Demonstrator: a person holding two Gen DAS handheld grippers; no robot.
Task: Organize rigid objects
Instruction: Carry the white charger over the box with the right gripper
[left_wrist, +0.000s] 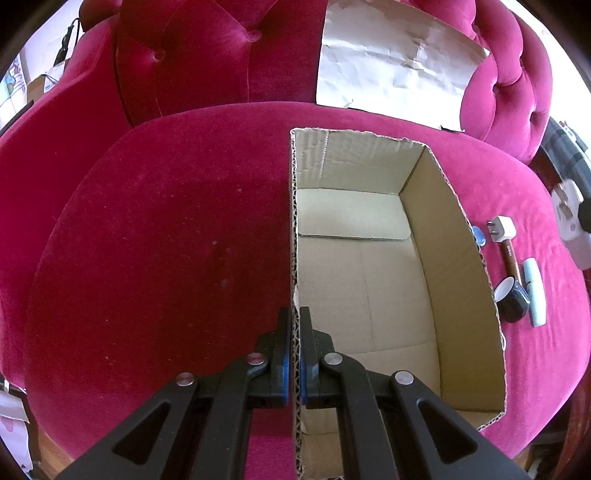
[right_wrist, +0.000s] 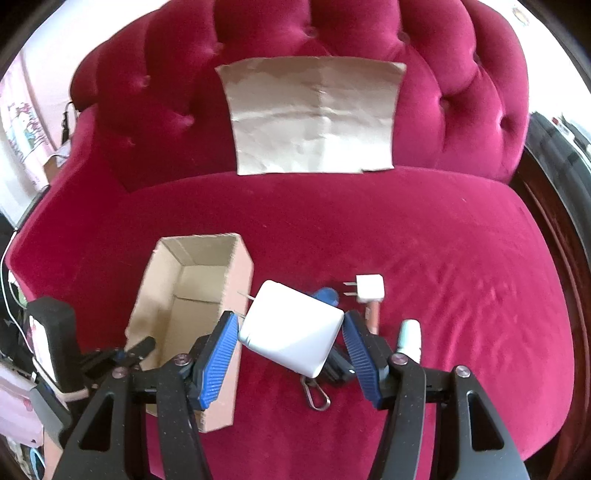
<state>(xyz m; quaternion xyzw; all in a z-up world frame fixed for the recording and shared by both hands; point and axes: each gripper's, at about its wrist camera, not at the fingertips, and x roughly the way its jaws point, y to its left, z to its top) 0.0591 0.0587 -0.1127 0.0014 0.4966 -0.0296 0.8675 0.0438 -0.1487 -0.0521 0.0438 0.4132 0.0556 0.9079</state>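
Holding the big white charger (right_wrist: 293, 334) in my right claw (right_wrist: 288, 332), I judge the grip to be the weak point: the block sits cornerwise between the blue pads (right_wrist: 218, 360), caught at two opposite corners, so it could twist or slip out on the way to the cardboard box (right_wrist: 173, 295). Its prongs point toward the box wall and might snag the rim if I go in low. That claw is spread fairly wide, clenched on the charger alone, lifted above the sofa seat (right_wrist: 443, 258). My left claw (left_wrist: 294, 350) is nearly closed, pinching the box's left wall (left_wrist: 294, 221) to steady it; pulling there could tip the empty box. Beside the box wait a small white plug (right_wrist: 369, 288), a blue piece (right_wrist: 325, 295), a pale tube (right_wrist: 410, 336) and a metal clip (right_wrist: 316, 395).
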